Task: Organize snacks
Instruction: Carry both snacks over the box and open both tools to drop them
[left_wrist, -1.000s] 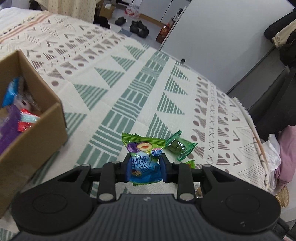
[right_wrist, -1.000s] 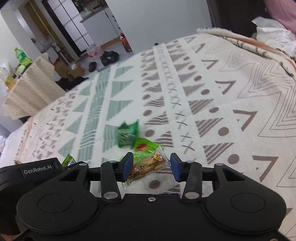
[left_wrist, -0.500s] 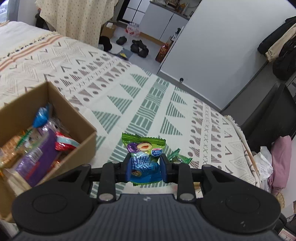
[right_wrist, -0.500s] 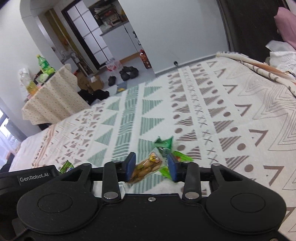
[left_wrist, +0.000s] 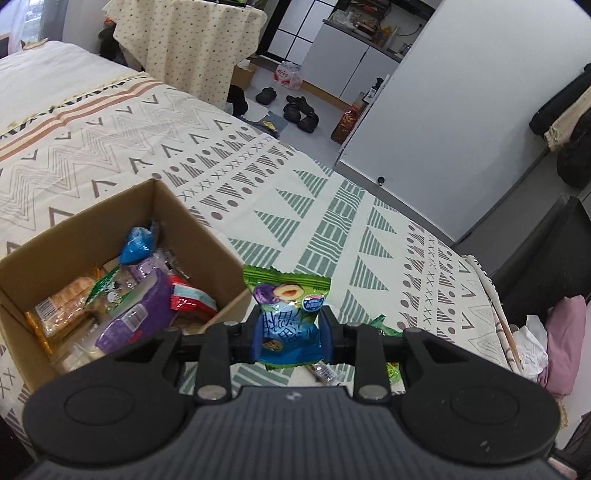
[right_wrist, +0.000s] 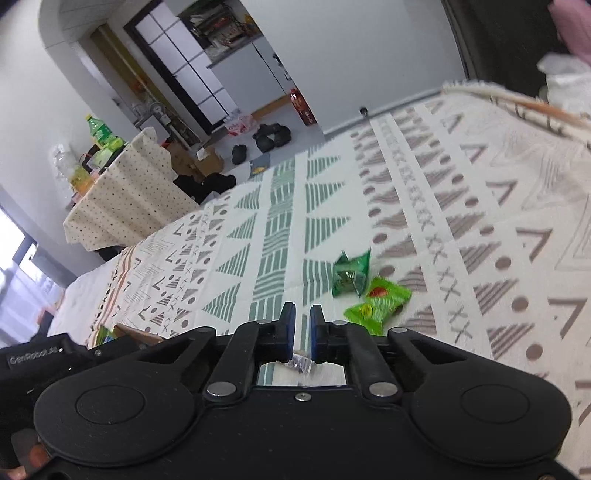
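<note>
My left gripper (left_wrist: 290, 332) is shut on a green and blue plum snack packet (left_wrist: 287, 314) and holds it upright just right of an open cardboard box (left_wrist: 155, 195) that holds several snack packets. My right gripper (right_wrist: 298, 334) has its jaws nearly closed with a narrow gap; the peanut packet no longer shows between them, and only a small clear wrapper edge (right_wrist: 300, 364) shows below. Two green snack packets (right_wrist: 351, 273) (right_wrist: 378, 302) lie on the patterned bedspread just right of the right gripper. A small wrapped bar (left_wrist: 325, 371) lies on the bedspread under the left gripper.
The patterned bedspread (left_wrist: 314, 221) covers the bed. The bed's right edge (left_wrist: 491, 295) drops to a dark chair and pink cushion (left_wrist: 561, 343). A corner of the box (right_wrist: 138, 332) and the other gripper's body (right_wrist: 37, 358) show at the left of the right wrist view.
My left gripper has lifted and swung toward the box with the plum packet. My right gripper has closed further and the peanut packet has gone from between its fingers.
</note>
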